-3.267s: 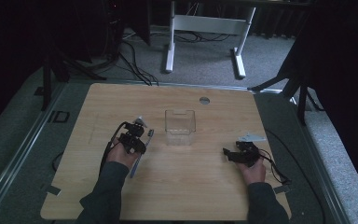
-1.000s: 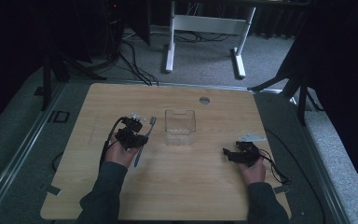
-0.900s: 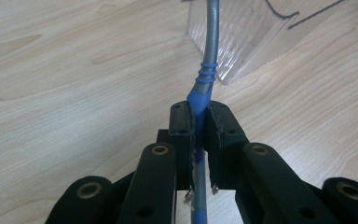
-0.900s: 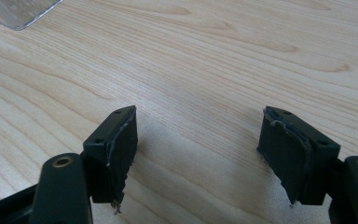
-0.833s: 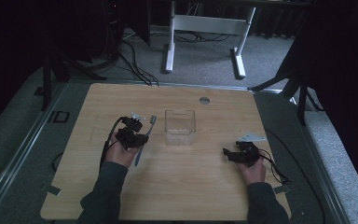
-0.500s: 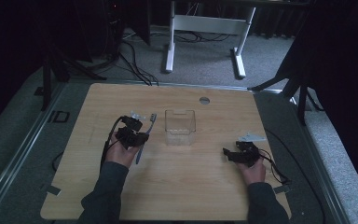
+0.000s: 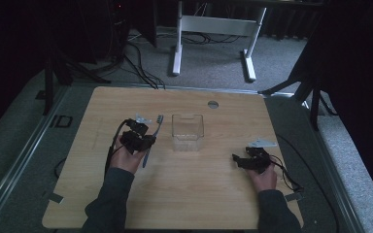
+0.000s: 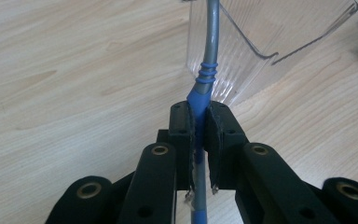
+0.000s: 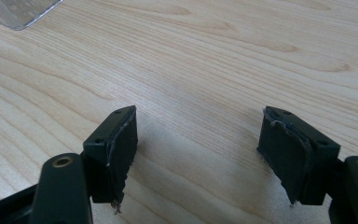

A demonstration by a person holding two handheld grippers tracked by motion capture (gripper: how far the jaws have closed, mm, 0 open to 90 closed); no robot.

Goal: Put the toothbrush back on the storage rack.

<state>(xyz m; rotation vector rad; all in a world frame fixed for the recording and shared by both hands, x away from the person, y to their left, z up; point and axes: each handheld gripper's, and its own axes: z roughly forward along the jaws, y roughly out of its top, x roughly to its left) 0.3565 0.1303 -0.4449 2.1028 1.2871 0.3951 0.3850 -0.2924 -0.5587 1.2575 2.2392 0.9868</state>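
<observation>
A toothbrush (image 7: 151, 141) with a blue and grey handle lies slanted in my left gripper (image 7: 147, 141), its head pointing to the far side, just left of a clear plastic box (image 7: 187, 132). In the left gripper view the pads are shut on the blue part of the toothbrush (image 8: 204, 86), and the left gripper (image 8: 199, 119) holds it so the grey neck runs up in front of the clear box (image 8: 261, 32). My right gripper (image 7: 237, 161) rests low at the right of the wooden table (image 7: 194, 199). The right gripper (image 9: 198, 135) stands open with bare wood between its jaws.
A round grey grommet (image 7: 213, 104) sits in the table near its far edge. Cables trail from both grippers. Beyond the table are a white desk frame (image 7: 213, 29) and dark stands on grey carpet. A corner of the clear box (image 9: 18, 11) shows far off in the right gripper view.
Since the oldest frame the left hand has shifted a little toward the box and the toothbrush head now shows beside the gripper. Over the last second nothing has moved.
</observation>
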